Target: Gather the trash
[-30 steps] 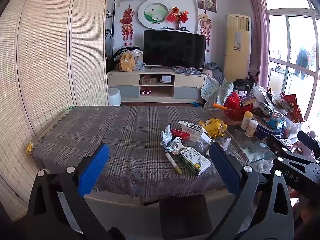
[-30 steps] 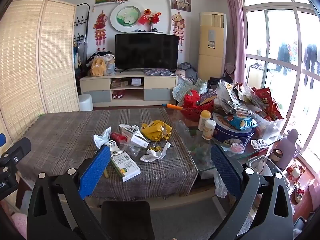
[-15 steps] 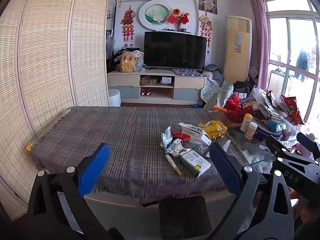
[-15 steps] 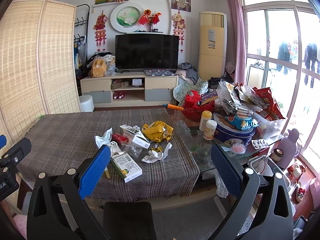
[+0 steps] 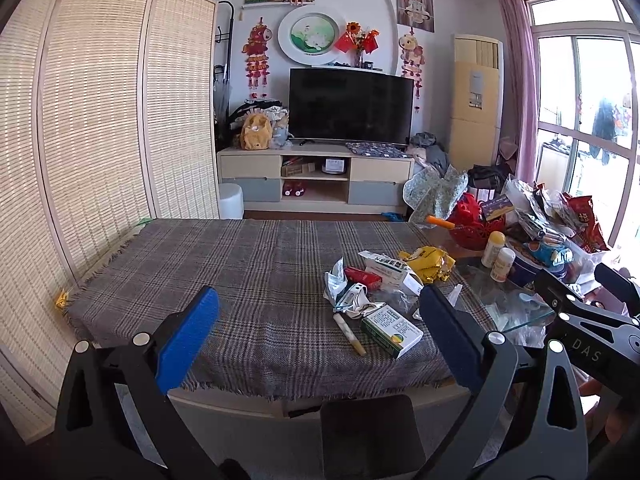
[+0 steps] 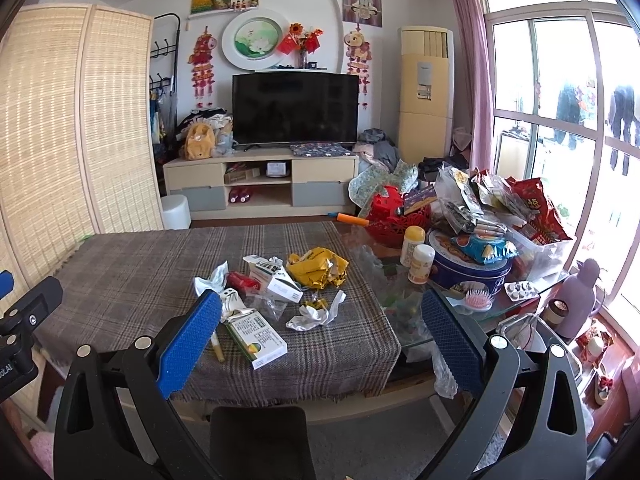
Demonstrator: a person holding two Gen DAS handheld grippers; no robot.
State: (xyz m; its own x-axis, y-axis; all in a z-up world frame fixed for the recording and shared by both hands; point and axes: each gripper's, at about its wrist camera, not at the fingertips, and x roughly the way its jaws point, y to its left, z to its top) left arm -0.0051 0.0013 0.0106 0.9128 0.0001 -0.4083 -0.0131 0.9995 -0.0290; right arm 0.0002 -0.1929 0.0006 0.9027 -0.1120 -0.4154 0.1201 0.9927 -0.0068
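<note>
Approach step, nothing grasped yet. Left gripper (image 5: 318,332) and right gripper (image 6: 320,334): jaws spread wide, empty, short of table edge. Trash pile (image 6: 276,292) on plaid tablecloth (image 6: 132,280): green-white carton (image 6: 256,336), yellow wrapper (image 6: 318,267), crumpled tissue (image 6: 314,316). Next, probably: advance right gripper, straddle the carton.

Left wrist view: right tongs (image 5: 588,320) cut off by the frame's right edge, tips out of sight; the left tongs' near pad hides part of the clear wrapper (image 5: 400,300) beside the green-and-white box (image 5: 391,331), and print on that box too small to read. Right wrist view: left tongs (image 6: 24,320) cut by the left edge, only a black bracket showing; the pen (image 6: 219,346) partly behind the blue pad (image 6: 188,344). Bench's (image 6: 120,272) near edge dips behind the tong frames in both views; snack pile (image 6: 500,208) at right too jumbled to separate.
</note>
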